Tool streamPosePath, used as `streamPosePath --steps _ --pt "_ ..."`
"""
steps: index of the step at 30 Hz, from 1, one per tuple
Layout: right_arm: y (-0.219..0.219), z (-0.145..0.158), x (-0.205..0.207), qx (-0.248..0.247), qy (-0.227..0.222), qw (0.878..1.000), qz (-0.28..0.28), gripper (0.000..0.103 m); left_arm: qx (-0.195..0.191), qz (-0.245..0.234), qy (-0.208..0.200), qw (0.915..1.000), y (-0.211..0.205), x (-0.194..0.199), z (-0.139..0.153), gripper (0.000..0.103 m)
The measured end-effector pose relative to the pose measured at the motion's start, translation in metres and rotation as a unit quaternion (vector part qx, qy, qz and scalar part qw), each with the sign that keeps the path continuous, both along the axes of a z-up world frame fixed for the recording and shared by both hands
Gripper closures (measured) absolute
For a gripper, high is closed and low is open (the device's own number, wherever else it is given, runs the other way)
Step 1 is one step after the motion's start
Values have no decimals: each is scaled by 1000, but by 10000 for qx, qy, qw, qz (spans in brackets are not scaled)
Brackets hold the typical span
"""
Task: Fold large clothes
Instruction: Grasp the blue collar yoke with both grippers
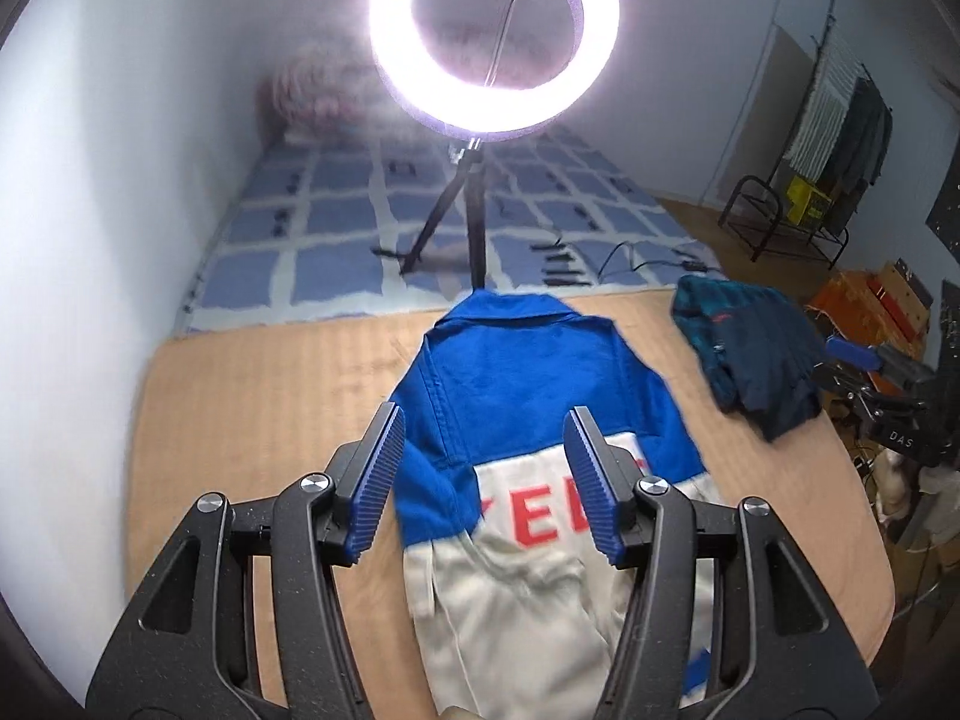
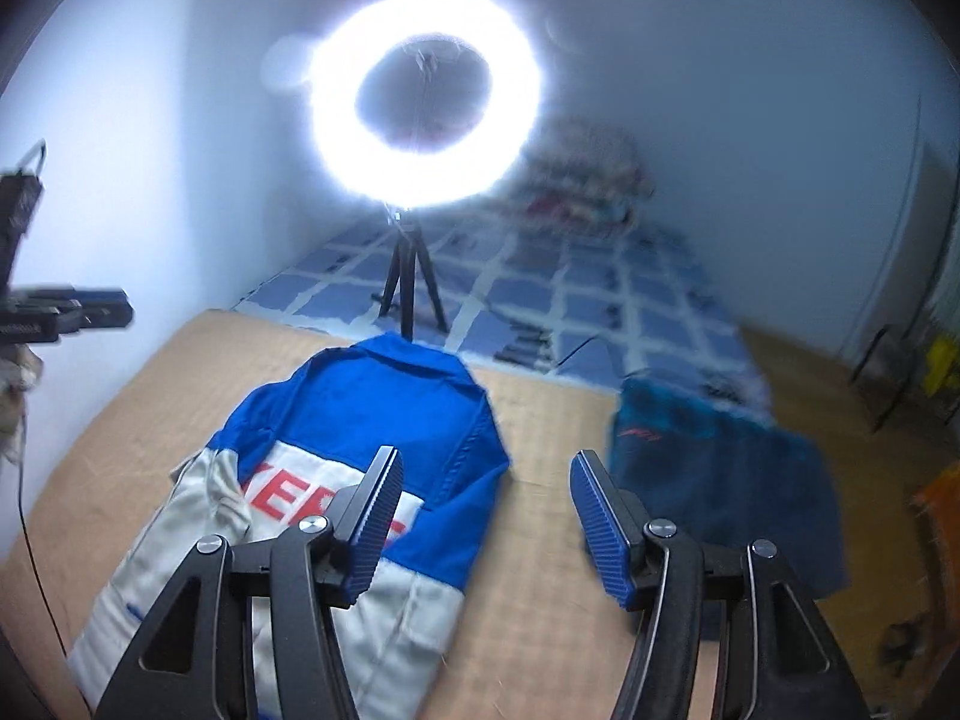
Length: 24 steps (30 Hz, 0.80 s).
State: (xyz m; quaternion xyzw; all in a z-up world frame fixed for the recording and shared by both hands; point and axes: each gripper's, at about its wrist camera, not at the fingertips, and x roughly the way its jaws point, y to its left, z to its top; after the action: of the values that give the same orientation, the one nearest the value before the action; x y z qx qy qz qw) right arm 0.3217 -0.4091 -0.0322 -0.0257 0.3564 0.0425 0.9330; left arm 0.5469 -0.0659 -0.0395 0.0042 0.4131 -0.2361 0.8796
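Dim room, ring light (image 1: 493, 36) glare blown out, fisheye bend at edges, right wrist view motion-blurred

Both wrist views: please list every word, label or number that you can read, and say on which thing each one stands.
"EE", red letters on the white band of the blue and white jacket; the left gripper fingers hide the rest of the word.
"DAS", white letters on the right gripper, seen at the right edge of the left wrist view.
Red mark on the dark teal garment: too blurred to read.
Yellow box by the rack: print too small to read.
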Motion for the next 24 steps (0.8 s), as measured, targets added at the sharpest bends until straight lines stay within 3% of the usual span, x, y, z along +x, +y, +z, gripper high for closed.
streamPosePath --steps 6,11,21,23,24 --pt "-35 -73 78 798 488 9956 -107 44 603 -86 318 9976 -14 71 -82 46" --pt "-45 -119 125 1068 794 9911 -85 47 813 -177 631 9945 -19 109 -137 46" --pt "-35 -184 191 1096 1283 9856 125 47 1034 -496 807 9901 -46 148 -194 46" --pt "-29 -193 197 1065 1271 9860 184 47 854 -599 780 9915 -48 150 -195 56" --pt "-27 -195 199 1050 1230 9866 226 48 750 -645 815 9917 -48 150 -195 68"
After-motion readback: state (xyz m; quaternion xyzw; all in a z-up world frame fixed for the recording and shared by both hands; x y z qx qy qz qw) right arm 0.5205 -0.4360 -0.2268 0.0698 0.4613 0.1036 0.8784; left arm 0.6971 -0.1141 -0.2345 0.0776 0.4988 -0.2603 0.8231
